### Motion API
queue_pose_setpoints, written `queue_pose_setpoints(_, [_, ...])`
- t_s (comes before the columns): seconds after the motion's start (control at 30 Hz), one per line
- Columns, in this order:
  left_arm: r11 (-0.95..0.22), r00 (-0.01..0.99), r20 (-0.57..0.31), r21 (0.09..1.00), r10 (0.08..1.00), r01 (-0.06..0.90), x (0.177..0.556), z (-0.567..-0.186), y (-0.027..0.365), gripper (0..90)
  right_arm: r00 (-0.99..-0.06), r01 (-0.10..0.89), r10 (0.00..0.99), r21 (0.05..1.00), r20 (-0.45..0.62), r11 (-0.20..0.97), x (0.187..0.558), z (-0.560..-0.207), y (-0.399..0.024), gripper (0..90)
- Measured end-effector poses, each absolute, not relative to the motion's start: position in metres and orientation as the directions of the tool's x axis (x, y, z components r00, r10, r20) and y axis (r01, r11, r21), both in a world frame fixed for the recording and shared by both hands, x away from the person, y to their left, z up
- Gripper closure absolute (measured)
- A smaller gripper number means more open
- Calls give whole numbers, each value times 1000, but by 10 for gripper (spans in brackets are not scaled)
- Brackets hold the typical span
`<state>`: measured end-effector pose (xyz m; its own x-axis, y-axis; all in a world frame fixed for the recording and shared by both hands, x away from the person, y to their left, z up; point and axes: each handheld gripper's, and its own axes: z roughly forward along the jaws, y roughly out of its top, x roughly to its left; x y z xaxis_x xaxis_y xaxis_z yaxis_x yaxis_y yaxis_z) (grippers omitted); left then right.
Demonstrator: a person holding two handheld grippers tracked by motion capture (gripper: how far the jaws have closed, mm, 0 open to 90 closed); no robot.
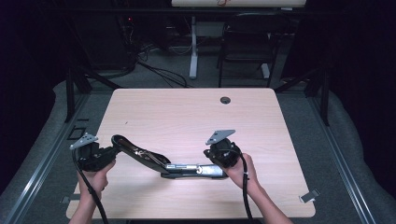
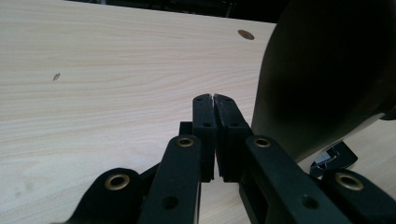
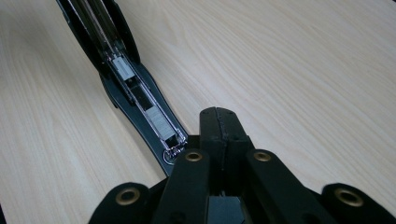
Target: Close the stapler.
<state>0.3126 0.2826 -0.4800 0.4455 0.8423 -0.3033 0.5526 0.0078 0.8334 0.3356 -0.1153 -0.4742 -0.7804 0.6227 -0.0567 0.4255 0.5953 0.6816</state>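
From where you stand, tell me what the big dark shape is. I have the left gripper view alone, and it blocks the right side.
Observer: It is one arm of an opened black stapler, which arches up off the table at your end.
Operator: Say where its other end sits.
Observer: It lies flat on the table beside the right gripper, whose jaws are shut with nothing between them.
Operator: Report what faces up there.
Observer: The right gripper view shows the staple channel face up, with silver blocks in it that look like staples.
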Motion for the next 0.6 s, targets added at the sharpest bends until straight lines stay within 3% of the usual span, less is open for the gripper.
queue_pose_setpoints(0.6, [-13, 476, -278, 853, 834, 522, 308, -477, 278, 900, -775, 401, 629, 726, -57, 559, 337, -461, -105, 867])
